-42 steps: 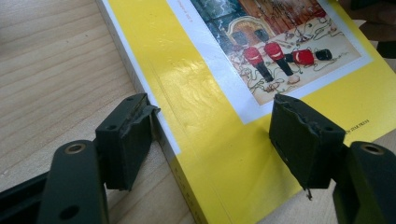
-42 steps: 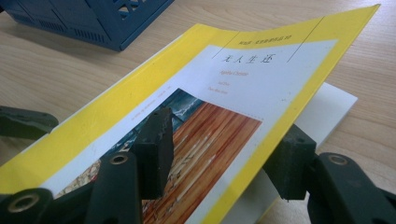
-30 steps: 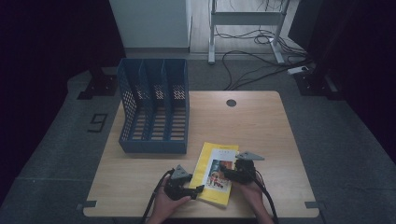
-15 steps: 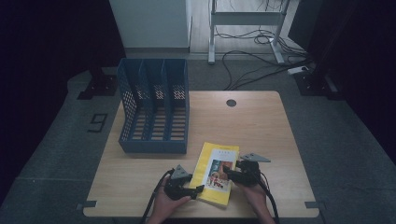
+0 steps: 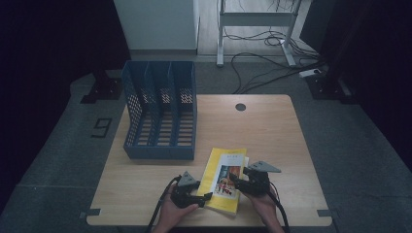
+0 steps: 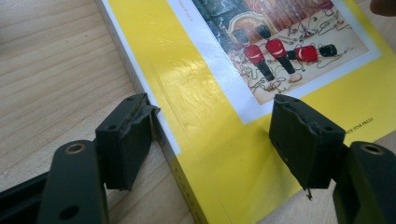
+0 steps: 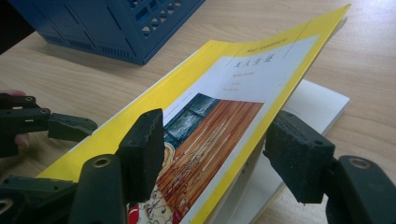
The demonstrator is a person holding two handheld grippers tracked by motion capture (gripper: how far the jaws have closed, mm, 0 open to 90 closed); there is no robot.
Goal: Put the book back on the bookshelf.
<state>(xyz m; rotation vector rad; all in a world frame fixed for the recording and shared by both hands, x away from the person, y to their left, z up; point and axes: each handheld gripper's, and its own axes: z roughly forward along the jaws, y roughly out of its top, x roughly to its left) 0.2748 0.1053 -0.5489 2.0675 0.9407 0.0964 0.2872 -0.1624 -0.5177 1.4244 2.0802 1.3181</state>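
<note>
A yellow book with a picture on its cover lies near the table's front edge. My left gripper stands open at the book's near left corner. One jaw is against the spine and the other is over the cover. My right gripper is at the book's right edge with the raised front cover between its jaws. The white pages show below the cover. These jaws have just been closing a little, and a wide gap remains, so the pads do not press on the cover. The left gripper also shows in the right gripper view.
A blue three-slot file rack stands at the back left of the wooden table, with its open side facing me. A round cable hole sits near the far edge. Cables and a desk frame lie on the floor beyond.
The right gripper has shifted slightly at the book's right edge. The left gripper and the book's place on the table are unchanged.
</note>
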